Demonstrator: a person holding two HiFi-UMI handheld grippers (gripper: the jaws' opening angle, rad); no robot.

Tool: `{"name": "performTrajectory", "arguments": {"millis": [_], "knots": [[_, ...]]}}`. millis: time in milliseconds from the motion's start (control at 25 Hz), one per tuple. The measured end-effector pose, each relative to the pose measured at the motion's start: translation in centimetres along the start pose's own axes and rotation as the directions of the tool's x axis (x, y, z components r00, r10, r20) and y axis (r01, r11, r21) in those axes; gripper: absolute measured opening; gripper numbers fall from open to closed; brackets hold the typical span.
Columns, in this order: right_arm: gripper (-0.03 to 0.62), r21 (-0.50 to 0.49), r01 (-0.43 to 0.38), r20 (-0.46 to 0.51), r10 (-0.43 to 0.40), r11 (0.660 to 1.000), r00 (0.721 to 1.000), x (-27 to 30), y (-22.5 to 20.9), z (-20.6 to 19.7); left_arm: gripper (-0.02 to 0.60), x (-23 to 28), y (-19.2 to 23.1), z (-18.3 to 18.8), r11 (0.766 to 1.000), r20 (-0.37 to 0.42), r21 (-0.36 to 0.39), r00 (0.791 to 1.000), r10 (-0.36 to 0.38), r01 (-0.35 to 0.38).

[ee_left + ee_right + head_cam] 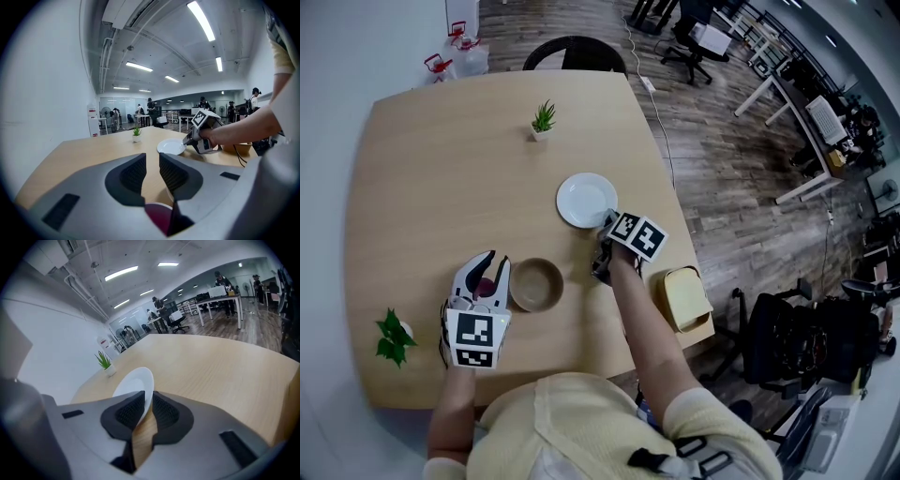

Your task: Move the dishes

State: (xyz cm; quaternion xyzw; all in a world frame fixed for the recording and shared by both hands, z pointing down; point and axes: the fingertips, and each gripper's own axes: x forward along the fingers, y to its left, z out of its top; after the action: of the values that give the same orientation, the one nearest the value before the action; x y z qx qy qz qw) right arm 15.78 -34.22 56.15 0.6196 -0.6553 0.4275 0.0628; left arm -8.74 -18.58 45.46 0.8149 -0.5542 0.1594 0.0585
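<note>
Dishes are seen at two spots on the bench [441, 187]: a white plate [584, 199] lies toward the right edge, about halfway between the far and near edges, and a brown bowl [535, 284] sits close to the near edge. The plate's near rim is pinched between the jaws of the right gripper [148, 404], which are pressed together on it. It cannot be told whether the plate has been lifted off the wood. The left gripper [152, 164] is held just left of the bowl, apart from it; its jaws are set slightly apart and nothing is caught between the pads. A dark pink cup [159, 218] is seen low beneath them.

The task is judged to be at its start: one dish has been gripped, none is seen to have been set down anywhere new, and the bowl is untouched. A yellow box [683, 297] stands at the near right corner, a small potted plant [543, 119] toward the far edge, and another plant [392, 336] by the near left corner
</note>
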Motion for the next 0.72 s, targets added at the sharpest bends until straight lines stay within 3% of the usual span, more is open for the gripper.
{"name": "performTrajectory", "arguments": {"millis": [440,720], "knots": [[0.031,0.087,-0.168,0.102,0.159,0.982,0.982,-3.2,2.3,1.2,0.094,-0.8,-0.3,0.4,1.0,0.019,-0.001,1.0,0.016,-0.016],[0.025,-0.027,-0.3,0.148,0.3,0.954,0.942,-6.6,5.6,3.0,0.094,-1.7,-0.3,0.9,1.0,0.033,-0.009,0.999,0.023,-0.023]]}}
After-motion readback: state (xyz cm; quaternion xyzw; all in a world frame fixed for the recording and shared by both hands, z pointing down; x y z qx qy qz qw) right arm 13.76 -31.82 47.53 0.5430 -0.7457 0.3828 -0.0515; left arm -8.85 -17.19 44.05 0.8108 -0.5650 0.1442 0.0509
